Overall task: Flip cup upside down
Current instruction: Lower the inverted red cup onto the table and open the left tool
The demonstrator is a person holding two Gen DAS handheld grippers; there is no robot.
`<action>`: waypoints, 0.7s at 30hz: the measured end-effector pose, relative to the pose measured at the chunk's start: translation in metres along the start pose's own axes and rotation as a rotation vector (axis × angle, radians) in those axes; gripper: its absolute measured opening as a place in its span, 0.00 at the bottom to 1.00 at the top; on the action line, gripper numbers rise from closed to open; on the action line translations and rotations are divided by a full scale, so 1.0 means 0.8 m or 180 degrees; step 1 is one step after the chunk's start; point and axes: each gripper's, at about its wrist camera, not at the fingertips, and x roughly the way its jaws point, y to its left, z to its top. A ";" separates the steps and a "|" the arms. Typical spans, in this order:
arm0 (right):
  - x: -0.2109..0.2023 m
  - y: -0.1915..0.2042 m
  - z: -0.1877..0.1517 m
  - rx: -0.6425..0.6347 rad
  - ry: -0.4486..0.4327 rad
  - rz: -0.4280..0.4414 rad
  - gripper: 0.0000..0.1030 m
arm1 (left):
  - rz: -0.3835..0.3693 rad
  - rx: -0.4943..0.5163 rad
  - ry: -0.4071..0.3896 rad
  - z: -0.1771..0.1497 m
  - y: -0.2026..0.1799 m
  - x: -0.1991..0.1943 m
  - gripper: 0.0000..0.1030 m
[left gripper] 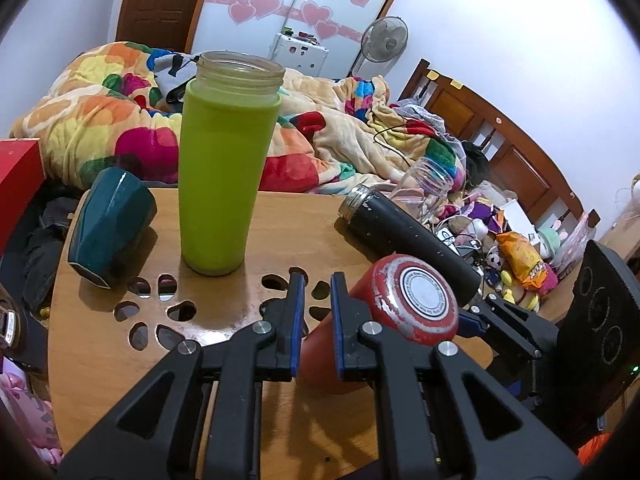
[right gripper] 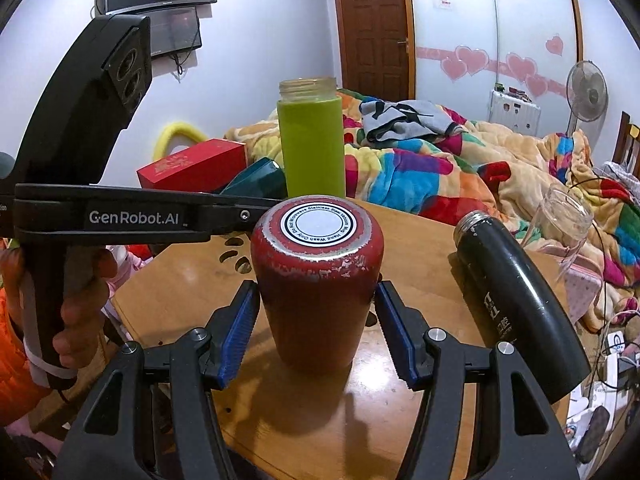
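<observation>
A red steel cup [right gripper: 316, 280] stands upside down on the round wooden table [right gripper: 420, 280], its worn base with a white round label facing up. My right gripper [right gripper: 316, 328] is open, its blue pads on either side of the cup; the right pad seems to touch it, the left stands slightly apart. In the left wrist view the red cup [left gripper: 400, 312] sits just right of my left gripper [left gripper: 315, 312], whose jaws are nearly closed with nothing between them. The left gripper's body [right gripper: 120, 216] reaches in from the left behind the cup.
A tall green bottle [left gripper: 226, 160] stands upright at the table's middle. A teal cup [left gripper: 108, 228] lies on its side at the left. A black flask [right gripper: 516, 300] lies on the right, a clear glass [right gripper: 560, 224] beyond it. Bed with colourful blanket [right gripper: 440, 168] behind.
</observation>
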 end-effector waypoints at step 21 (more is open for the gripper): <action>-0.059 0.001 0.006 0.0089 -0.0137 -0.0115 0.55 | 0.0356 0.0228 -0.0328 -0.002 -0.023 -0.076 0.30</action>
